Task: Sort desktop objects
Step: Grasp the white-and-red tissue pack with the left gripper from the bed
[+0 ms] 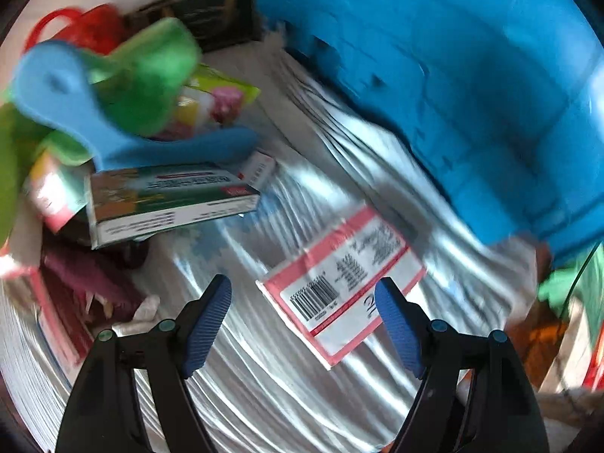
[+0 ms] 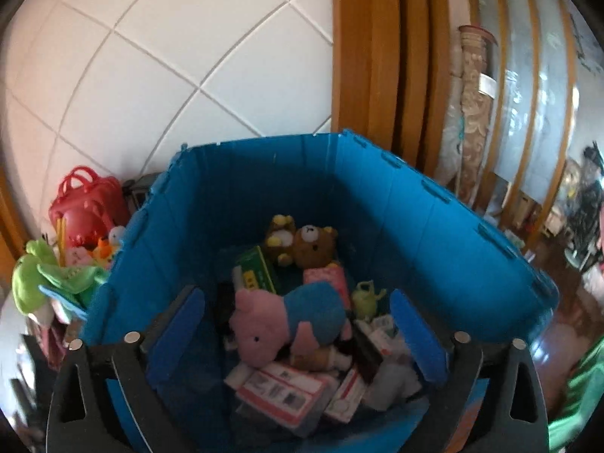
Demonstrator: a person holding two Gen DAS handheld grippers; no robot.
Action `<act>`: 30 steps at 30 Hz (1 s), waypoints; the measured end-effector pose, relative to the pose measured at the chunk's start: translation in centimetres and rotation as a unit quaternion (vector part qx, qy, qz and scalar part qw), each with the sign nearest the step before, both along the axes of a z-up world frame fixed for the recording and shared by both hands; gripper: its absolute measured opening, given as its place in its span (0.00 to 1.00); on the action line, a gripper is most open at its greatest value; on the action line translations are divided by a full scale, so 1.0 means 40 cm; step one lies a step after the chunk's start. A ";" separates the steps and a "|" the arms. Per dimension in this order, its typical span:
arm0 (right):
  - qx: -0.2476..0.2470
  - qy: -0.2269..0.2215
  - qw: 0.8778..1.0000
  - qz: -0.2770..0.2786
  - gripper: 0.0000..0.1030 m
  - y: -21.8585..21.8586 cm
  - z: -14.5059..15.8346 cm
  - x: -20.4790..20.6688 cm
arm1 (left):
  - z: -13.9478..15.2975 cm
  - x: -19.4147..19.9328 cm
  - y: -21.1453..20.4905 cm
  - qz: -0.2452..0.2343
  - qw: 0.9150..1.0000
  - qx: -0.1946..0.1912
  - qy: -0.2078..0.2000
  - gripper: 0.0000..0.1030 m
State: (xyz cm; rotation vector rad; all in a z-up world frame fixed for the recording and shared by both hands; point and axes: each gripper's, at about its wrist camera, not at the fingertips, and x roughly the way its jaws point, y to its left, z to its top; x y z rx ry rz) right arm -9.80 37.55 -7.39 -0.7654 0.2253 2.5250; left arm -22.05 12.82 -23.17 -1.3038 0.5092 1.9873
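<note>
over the desk, biggest thing first: the blue bin (image 2: 264, 204) stands right beside the clutter, already holding a pink and blue plush pig (image 2: 287, 324), a brown bear (image 2: 315, 245) and a jumble of cartons, so much of the sorting looks done. the right gripper (image 2: 298, 334) hangs above the bin's mouth, claw spread wide, nothing between the pads. on to the left gripper (image 1: 304, 324), also spread and carrying nothing, low over a shiny silver tabletop (image 1: 264, 396). just ahead of its fingers lies a flat pink-bordered box (image 1: 339, 283), barcode up; the view is blurred by motion, so whether a fingertip touches it i cannot tell. my read: light stiff cardboard, likely to skid on that slick surface, best pinched across its narrow sides, gently, or the walls will buckle. farther left a green carton (image 1: 170, 200) leans on the heap, same handling. behind it, a green soft toy (image 1: 151, 75) would squash and can be gripped anywhere.
</note>
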 end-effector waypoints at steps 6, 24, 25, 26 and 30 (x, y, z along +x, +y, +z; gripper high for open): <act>-0.017 0.036 0.994 -0.101 1.00 -0.065 0.019 0.171 | -0.057 0.003 0.044 -0.112 0.993 -0.009 -0.030 0.76; -0.112 -0.047 0.985 -0.126 1.00 -0.431 -0.276 0.221 | -0.077 0.022 -0.206 -0.058 0.998 0.004 0.002 0.94; -0.116 -0.054 0.986 -0.102 1.00 -0.452 -0.299 0.187 | -0.070 0.010 -0.275 -0.025 1.000 -0.003 0.013 0.94; -0.123 -0.062 0.988 -0.076 1.00 -0.475 -0.324 0.147 | -0.064 0.002 -0.325 0.000 1.000 -0.008 0.022 0.94; -0.147 -0.088 0.984 0.037 1.00 -0.582 -0.415 -0.028 | -0.049 -0.047 -0.543 0.128 0.989 -0.030 0.062 0.94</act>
